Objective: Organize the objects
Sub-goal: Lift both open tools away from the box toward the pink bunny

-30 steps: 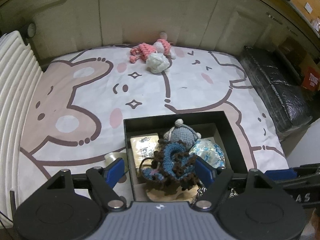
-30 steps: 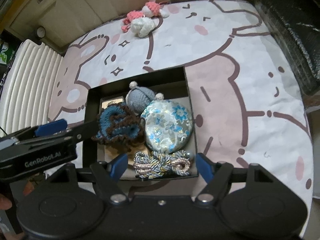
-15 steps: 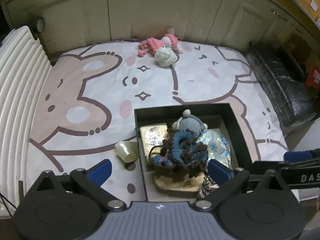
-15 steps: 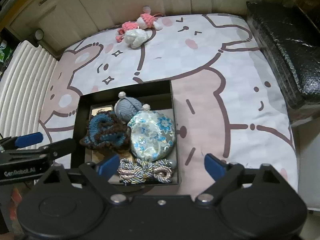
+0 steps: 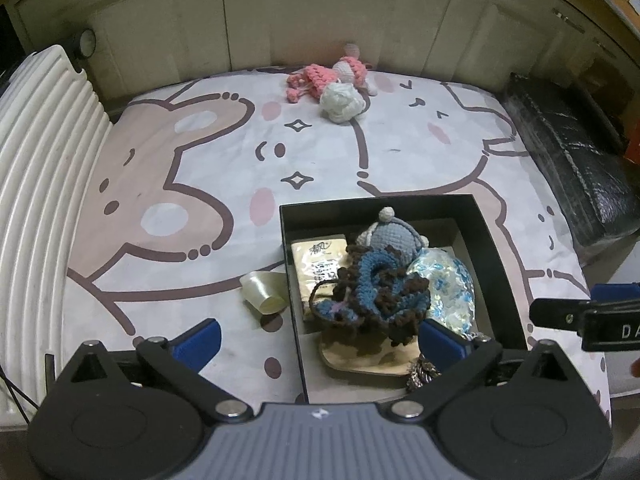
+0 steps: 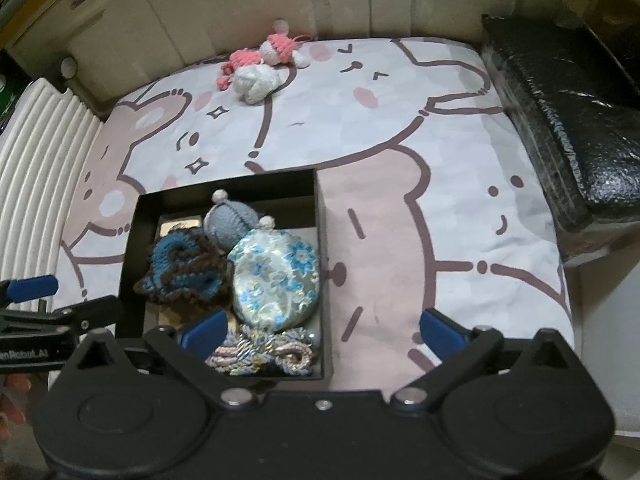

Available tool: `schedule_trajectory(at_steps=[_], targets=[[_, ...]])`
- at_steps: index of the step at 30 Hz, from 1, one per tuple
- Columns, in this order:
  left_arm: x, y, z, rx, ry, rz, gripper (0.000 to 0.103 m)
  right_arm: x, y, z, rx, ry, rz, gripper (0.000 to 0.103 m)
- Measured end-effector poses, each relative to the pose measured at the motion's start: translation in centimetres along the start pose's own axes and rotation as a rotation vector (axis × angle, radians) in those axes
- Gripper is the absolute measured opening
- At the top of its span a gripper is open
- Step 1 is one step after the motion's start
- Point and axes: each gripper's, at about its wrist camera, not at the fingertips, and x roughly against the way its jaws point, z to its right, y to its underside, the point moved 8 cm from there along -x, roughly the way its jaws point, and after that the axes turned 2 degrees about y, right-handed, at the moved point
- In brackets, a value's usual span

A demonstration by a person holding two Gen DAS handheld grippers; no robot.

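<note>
Both pairs of jaws have just been opening. The left hand-held gripper (image 5: 318,338) is now spread wide above the near edge of the black box (image 5: 494,256), nothing pinched; the blue-and-brown crochet piece (image 5: 374,286) it had gripped a second ago is left lying in the box, so that item is judged delivered. The right hand-held gripper (image 6: 320,330) is likewise spread and empty, the braided cord (image 6: 260,350) lying loose below it. The crochet piece is seen as a ruffled spiral, soft and floppy, resting against the grey knitted toy (image 5: 390,238) and floral pouch (image 6: 276,280)
</note>
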Motion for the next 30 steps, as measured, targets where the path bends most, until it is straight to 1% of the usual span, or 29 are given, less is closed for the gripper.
schedule_trajectory(at_steps=[3, 7, 10, 15, 18, 22, 27, 30], targets=[[-0.1, -0.1, 0.1, 0.004, 0.004, 0.004, 0.103, -0.2, -0.2, 0.4, -0.003, 0.002, 0.011, 0.103], [0.0, -0.7, -0.1, 0.005, -0.014, 0.046, 0.103, -0.1, -0.6, 0.7, 0.007, 0.000, 0.045, 0.103], [0.2, -1.3, -0.3, 0.015, -0.017, 0.074, 0.103, 0.2, -1.1, 0.7, 0.017, -0.014, 0.091, 0.103], [0.3, -2.1, -0.8, 0.029, -0.043, 0.122, 0.103, 0.5, -2.3, 0.6, 0.046, -0.008, 0.175, 0.103], [0.4, -2.6, -1.0, 0.035, -0.048, 0.147, 0.103, 0.7, -2.9, 0.6, 0.044, -0.015, 0.213, 0.103], [0.4, -3.4, -1.0, 0.035, -0.055, 0.186, 0.103, 1.2, -3.8, 0.7, 0.041, -0.027, 0.285, 0.103], [0.4, -4.4, -0.9, 0.018, -0.065, 0.240, 0.103, 1.3, -4.9, 0.8, 0.022, -0.026, 0.347, 0.103], [0.4, -5.1, -1.0, 0.011, -0.075, 0.278, 0.103, 1.1, -5.4, 0.8, 0.018, -0.023, 0.369, 0.103]])
